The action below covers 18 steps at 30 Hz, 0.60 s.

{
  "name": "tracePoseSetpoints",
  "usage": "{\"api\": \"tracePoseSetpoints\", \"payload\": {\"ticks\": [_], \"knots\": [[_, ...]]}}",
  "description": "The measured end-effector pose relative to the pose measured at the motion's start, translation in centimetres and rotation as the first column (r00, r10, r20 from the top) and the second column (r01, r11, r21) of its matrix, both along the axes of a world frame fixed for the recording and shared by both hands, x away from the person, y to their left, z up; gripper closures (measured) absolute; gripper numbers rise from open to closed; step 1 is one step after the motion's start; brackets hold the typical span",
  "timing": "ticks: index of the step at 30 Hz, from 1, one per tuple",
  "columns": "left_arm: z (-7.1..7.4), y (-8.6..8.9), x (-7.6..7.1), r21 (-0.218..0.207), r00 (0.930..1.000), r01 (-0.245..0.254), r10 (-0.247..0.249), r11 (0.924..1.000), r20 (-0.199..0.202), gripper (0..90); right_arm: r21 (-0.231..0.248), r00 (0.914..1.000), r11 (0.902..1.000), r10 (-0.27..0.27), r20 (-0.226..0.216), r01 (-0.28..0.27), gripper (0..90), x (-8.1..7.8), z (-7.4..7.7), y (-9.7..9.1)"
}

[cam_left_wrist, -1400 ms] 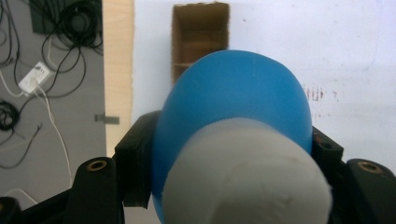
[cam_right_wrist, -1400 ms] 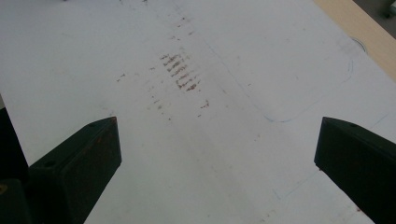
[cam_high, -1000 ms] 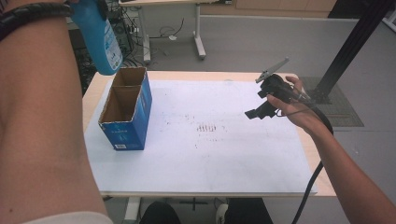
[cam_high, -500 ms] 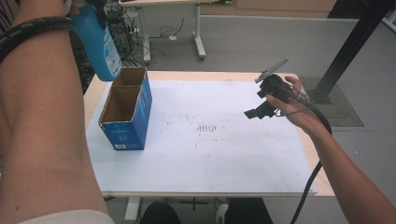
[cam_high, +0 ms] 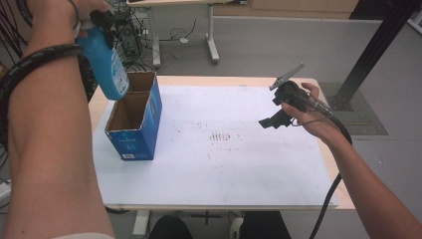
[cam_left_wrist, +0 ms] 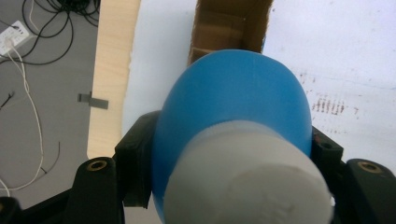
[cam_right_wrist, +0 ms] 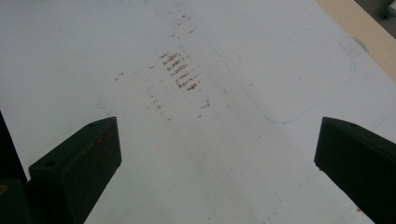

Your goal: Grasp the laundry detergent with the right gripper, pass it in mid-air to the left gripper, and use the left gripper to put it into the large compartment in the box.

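Two compartments lie below the left gripper (cam_high: 102,22), whose jaws are clamped on the shoulders of the blue bottle (cam_high: 105,62), one on each side just under its white cap (cam_left_wrist: 247,179); the bottle hangs base-down from the jaws, tilted, with its base over the far compartment of the open cardboard box (cam_high: 134,122). From the left gripper view the box mouth sits ahead of the jaws and slightly off the bottle's line, so my main worry is that the base comes down on the divider or the rim rather than in the cell, because of the tilt and the narrow opening; that could tip or shove the light box across the white sheet (cam_high: 224,164), since nothing steadies it. A second risk, as I judge it, is the smooth rounded shoulder slipping between the pads if the base catches. The right gripper (cam_high: 272,121) floats well apart over the right side of the table (cam_high: 234,79), its jaws wide apart with nothing between them, aimed at the brown smudges (cam_right_wrist: 182,70). Against the frame a second ago, the bottle has sunk closer to the box mouth, while the right gripper and the box sit where they were.
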<state>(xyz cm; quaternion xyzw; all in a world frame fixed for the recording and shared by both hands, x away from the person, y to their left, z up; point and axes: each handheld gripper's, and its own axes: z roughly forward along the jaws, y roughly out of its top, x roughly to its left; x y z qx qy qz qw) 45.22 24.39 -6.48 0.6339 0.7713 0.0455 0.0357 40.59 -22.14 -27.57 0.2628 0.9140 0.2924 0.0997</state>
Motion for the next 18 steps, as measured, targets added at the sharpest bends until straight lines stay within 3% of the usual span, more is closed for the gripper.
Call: {"api": "tracePoseSetpoints", "payload": {"ticks": [7,18], "knots": [[-2.7,0.4,0.0,-0.025,0.9997,0.010,-0.010,0.9996,-0.021,35.5,0.005,0.9999,1.0000,0.002,0.010,-0.002,0.6,-0.1,0.1,0.3],[-6.4,0.0,0.2,-0.019,0.9978,0.045,-0.046,0.9988,-0.049,35.4,-0.007,0.9999,0.9999,0.008,0.010,-0.008,0.7,0.1,-0.1,0.9]]}}
